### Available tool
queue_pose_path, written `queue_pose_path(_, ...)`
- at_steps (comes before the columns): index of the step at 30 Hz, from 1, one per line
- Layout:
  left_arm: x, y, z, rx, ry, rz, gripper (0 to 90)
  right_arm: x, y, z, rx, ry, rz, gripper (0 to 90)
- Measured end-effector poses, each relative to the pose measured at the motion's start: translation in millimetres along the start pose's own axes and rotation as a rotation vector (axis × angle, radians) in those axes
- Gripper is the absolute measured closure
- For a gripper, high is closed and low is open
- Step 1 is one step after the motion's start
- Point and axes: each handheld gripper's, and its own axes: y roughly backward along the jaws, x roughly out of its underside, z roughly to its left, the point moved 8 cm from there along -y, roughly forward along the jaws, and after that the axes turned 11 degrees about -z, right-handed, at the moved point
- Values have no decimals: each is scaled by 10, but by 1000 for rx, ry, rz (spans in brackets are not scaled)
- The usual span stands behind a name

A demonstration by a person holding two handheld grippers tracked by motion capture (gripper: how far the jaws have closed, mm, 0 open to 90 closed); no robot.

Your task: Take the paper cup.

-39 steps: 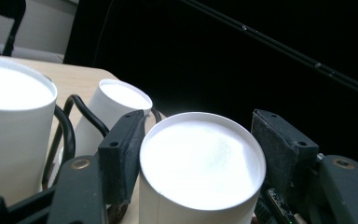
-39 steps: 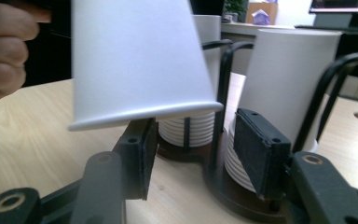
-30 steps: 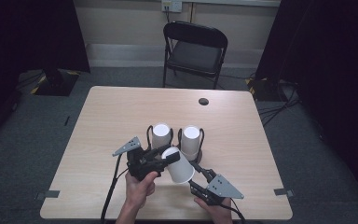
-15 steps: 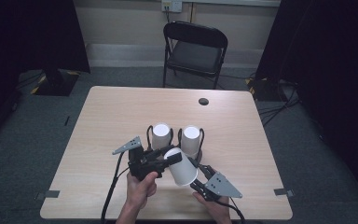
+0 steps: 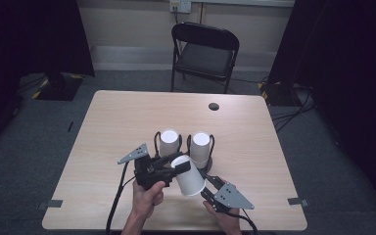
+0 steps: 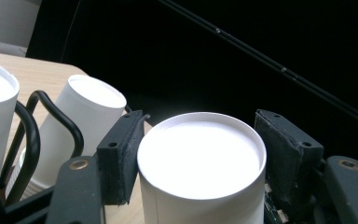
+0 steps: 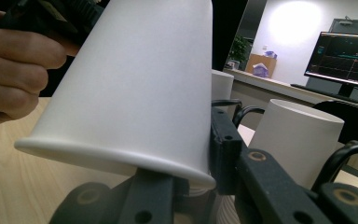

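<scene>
Cup: I had an inverted white paper cup [image 5: 187, 174] tilted in the air above the near part of the surface [image 5: 127, 117], just in front of two more inverted cups [image 5: 169, 142] standing in a black wire holder [image 5: 157, 143].

Left hand-held gripper [image 5: 169, 165]: its pads sat on either side of the cup's narrow base end [image 6: 200, 158]; the jaws had just been opening a touch, and I could not tell whether both pads pressed.

Right hand-held gripper [image 5: 203, 183]: its jaws had just been closing toward the cup's wide rim [image 7: 116, 161]; one pad [image 7: 223, 149] lay against the wall, but I could not tell whether it clamped.

Risk, drop: I judged that if the left hold eased before the right one was firm, the cup could slip and roll off the surface.

Risk, crush: thin paper near the rim could buckle if the right jaws squeezed hard.

Risk, knock: the tilted cup hung just beside the standing cups, so a swing could topple them.
</scene>
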Motion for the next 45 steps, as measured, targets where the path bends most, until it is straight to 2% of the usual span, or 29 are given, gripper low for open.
queue_pose_path(3,-12,13,21,-9,-7,-6,345,-7,-10,2,-4,-4,0,818)
queue_pose_path(6,-32,39,64,-47,-49,-5,337,4,-18,9,-6,-1,11,831)
queue_pose_path(8,-55,51,73,-58,-74,-17,353,9,-9,2,2,-5,12,843)
queue_pose_path(12,-70,37,101,-88,-106,-6,344,16,-5,7,-2,-7,18,845)
queue_pose_path(17,-70,23,115,-110,-143,-8,343,30,-1,-4,-11,-44,42,851)
queue_pose_path(20,-59,16,108,-111,-148,-9,343,27,5,0,-18,-56,52,851)
queue_pose_path(22,-47,17,118,-123,-172,-6,339,29,9,-5,-22,-58,58,852)
queue_pose_path(23,-40,17,125,-129,-184,-1,331,40,13,-10,-24,-82,76,852)
queue_pose_path(24,-33,17,138,-147,-212,6,331,40,13,-10,-24,-82,76,852)
queue_pose_path(25,-25,24,155,-181,-265,18,314,58,13,-19,-26,-112,97,853)
queue_pose_path(27,-21,24,152,-187,-277,21,315,70,12,-18,-29,-116,109,854)
queue_pose_path(28,-17,30,147,-187,-298,29,317,80,8,-23,-33,-137,118,854)
queue_pose_path(38,-21,102,166,-204,-328,20,286,79,-14,2,-59,-160,145,854)
queue_pose_path(40,-17,106,169,-203,-330,26,251,78,-17,8,-65,-163,145,856)
queue_pose_path(41,-15,114,188,-223,-338,38,204,82,-15,22,-80,-171,155,857)
queue_pose_path(42,-10,126,202,-235,-352,58,200,89,-14,28,-82,-172,166,858)
queue_pose_path(45,-8,140,200,-235,-355,70,198,95,-13,35,-89,-177,177,858)
